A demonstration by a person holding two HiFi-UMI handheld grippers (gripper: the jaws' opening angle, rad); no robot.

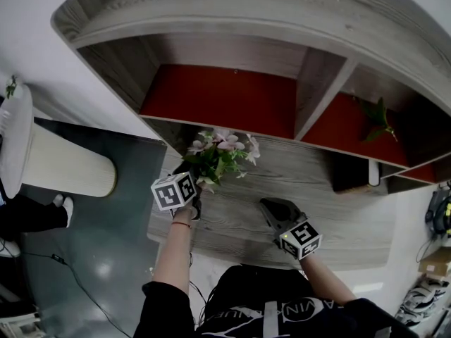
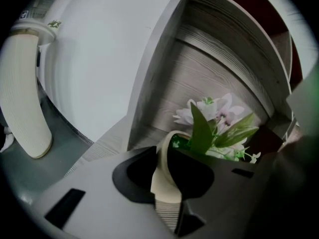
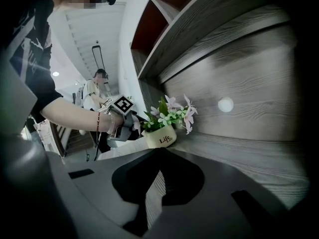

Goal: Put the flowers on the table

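Pink and white flowers (image 1: 224, 152) with green leaves stand in a small cream pot (image 3: 160, 136) at the left end of the grey wooden table top (image 1: 317, 189). My left gripper (image 1: 200, 176) is shut on the pot. In the left gripper view the pot's rim (image 2: 166, 151) runs between the jaws, with the flowers (image 2: 215, 117) just beyond. The pot sits low at the table surface; I cannot tell whether it touches. My right gripper (image 1: 273, 210) hovers over the table to the right of the pot. Its jaws (image 3: 157, 183) are together with nothing in them.
A shelf unit with red-backed compartments (image 1: 218, 97) rises behind the table. A second green plant (image 1: 377, 118) stands in the right compartment, and a dark box (image 1: 351, 174) sits below it. A cream ribbed column (image 1: 67, 167) stands left on the dark floor. A person (image 3: 94, 91) stands far off.
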